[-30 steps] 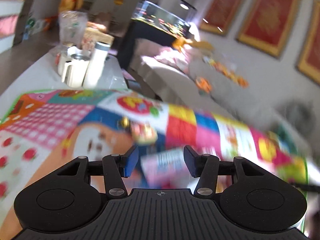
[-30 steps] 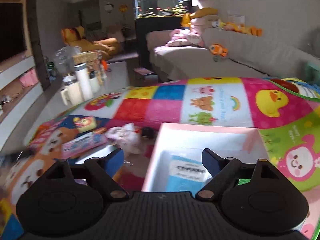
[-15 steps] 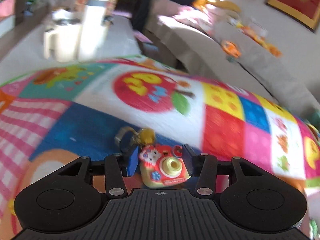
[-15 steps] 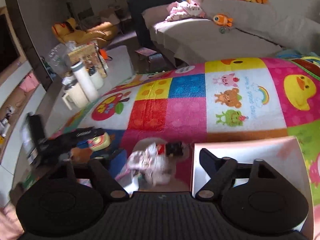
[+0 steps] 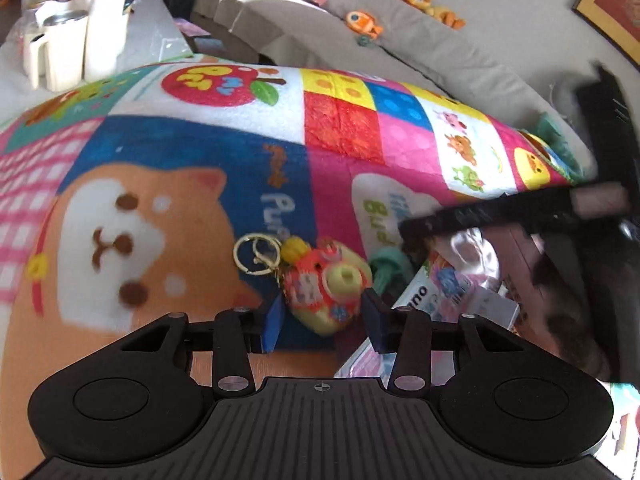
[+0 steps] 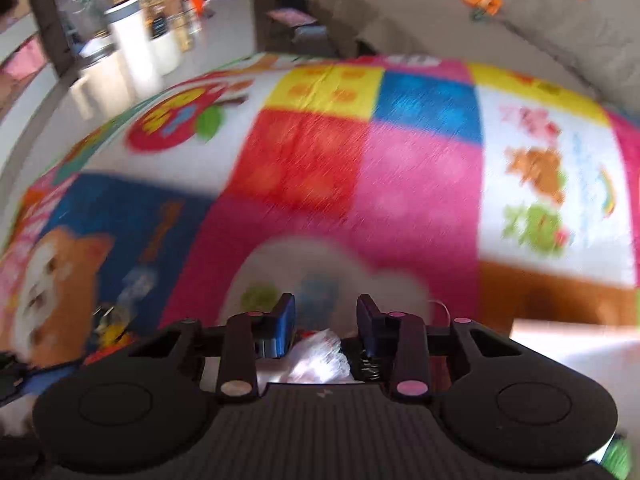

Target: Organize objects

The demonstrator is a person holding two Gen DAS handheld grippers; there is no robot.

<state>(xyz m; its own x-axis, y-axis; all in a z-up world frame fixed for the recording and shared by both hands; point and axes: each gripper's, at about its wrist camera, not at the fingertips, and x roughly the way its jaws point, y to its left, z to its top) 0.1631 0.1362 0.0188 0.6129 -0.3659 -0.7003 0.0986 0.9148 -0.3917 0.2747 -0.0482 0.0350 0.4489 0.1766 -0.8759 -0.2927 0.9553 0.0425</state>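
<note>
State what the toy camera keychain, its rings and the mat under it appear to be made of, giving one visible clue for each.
Toy camera keychain: probably moulded plastic, with smooth, glossy red and yellow surfaces; blur leaves this open. Rings: likely metal, thin, gold and shiny. Mat: seemingly soft foam or fabric, matte, with a fine woven-looking texture and printed cartoon panels.

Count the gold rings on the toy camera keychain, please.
2: both gold rings lie overlapping on the play mat, just left of the toy camera, which sits between the left gripper's fingers. More may be hidden.
</note>
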